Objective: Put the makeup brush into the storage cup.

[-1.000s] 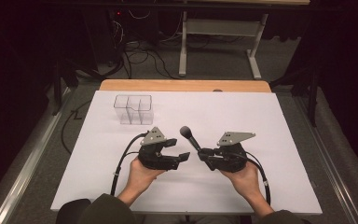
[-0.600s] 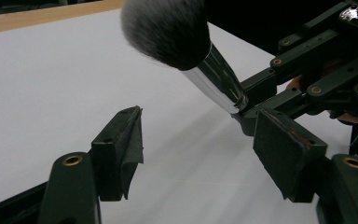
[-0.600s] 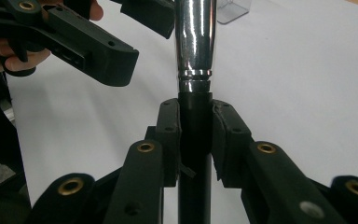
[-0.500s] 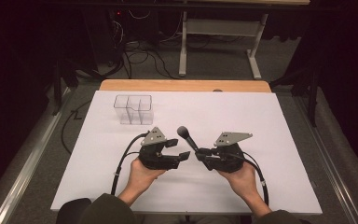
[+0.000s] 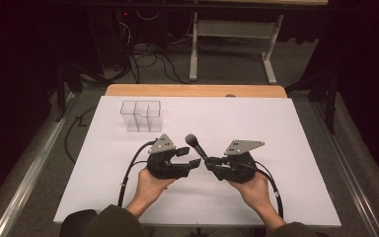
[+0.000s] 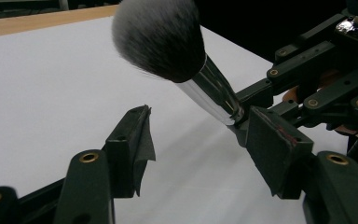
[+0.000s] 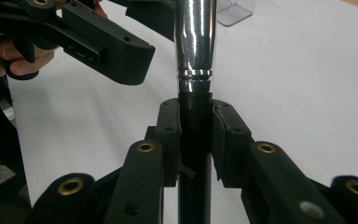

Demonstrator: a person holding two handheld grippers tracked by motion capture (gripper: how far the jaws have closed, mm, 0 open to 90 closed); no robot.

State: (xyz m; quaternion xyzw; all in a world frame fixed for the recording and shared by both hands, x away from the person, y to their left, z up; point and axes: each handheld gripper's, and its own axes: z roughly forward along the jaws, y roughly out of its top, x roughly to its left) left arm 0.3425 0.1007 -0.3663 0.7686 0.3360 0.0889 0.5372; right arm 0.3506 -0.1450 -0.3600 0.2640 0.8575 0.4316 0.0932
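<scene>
Here, in the high view, a person's two hands held black grippers at the lower centre of a white table (image 5: 286, 148). The right gripper (image 5: 211, 162) clamped the dark handle of a fluffy black-bristled makeup brush with a chrome ferrule (image 5: 195, 144), which slanted up and to the left. The left gripper (image 5: 191, 157) pointed right, its jaws spread wide just beside the brush. A clear plastic divided organiser box (image 5: 141, 115) stood in the upper left, well apart.

In the left gripper view, the brush head (image 6: 156, 37) sat at top centre, above the open jaws, untouched by either.

In the right gripper view, both jaws pressed the handle (image 7: 195, 121) at the centre.
</scene>
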